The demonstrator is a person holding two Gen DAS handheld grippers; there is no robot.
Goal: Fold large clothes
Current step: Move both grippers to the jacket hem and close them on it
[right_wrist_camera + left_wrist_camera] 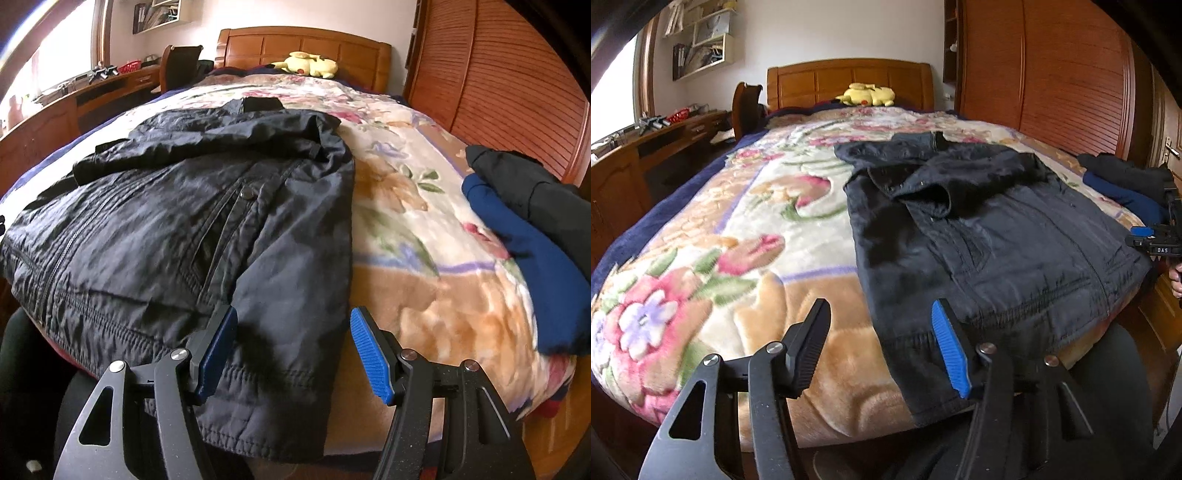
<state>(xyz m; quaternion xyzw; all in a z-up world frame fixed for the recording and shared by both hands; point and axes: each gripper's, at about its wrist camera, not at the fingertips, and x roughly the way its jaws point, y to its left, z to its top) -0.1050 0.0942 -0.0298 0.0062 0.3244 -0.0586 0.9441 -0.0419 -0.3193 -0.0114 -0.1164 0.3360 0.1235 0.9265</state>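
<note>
both tongs, left gripper (881, 343) and right gripper (293, 345), gaping apart, gripping nothing, over the crinkled black zip-up jacket (177, 221) lying on the floral fleece blanket (424, 258): best pinching both hem corners evenly.

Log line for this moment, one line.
black zip jacket, sleeves folded in, on floral blanket | left gripper open, at hem | right gripper open, over hem corner

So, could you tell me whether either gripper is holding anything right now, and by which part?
Nothing is held. The left gripper and right gripper both stand open over the hem of the dark padded jacket.
</note>
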